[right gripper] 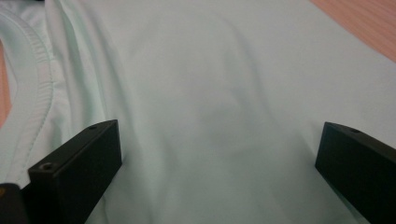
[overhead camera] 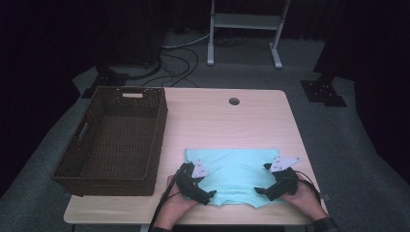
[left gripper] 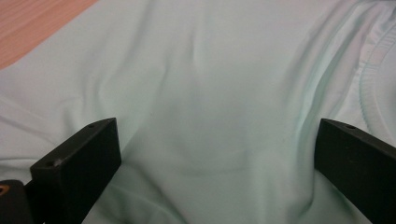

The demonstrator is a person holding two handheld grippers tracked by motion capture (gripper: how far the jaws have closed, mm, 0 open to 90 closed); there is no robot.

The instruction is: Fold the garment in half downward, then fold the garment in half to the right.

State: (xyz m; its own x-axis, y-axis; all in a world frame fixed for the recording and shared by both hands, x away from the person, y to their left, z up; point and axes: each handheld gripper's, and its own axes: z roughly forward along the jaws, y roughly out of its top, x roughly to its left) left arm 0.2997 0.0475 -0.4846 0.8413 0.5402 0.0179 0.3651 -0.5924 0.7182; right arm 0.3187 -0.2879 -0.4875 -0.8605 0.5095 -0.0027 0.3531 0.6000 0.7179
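A person works a pale mint-green garment (overhead camera: 234, 174) laid flat on the near part of a light wooden surface (overhead camera: 212, 121), a hand-held gripper in each hand. The left hand-held gripper (overhead camera: 203, 193) sits over the garment's near-left corner and the right hand-held gripper (overhead camera: 263, 191) over its near-right part, both close to the near hem. In the left gripper view its two black jaws stand wide apart with nothing between them but smooth cloth (left gripper: 210, 116) lying below; the right gripper view shows the same, jaws spread wide over the fabric (right gripper: 219, 107), with a ribbed seam or collar edge (right gripper: 32, 84) running down the left side. Neither hand-held gripper has hold of anything yet.

A dark woven basket (overhead camera: 113, 140) stands empty at the left of the surface, just beside the garment (a likely destination once the cloth is folded, though that is a judgement).

The step in hand looks like the approach for a two-handed grasp along the near edge, ahead of a fold. The next move calls for lowering both sets of jaws onto the hem and pinching a clean layer on each side at once, so the cloth lifts evenly rather than bunching in the middle.
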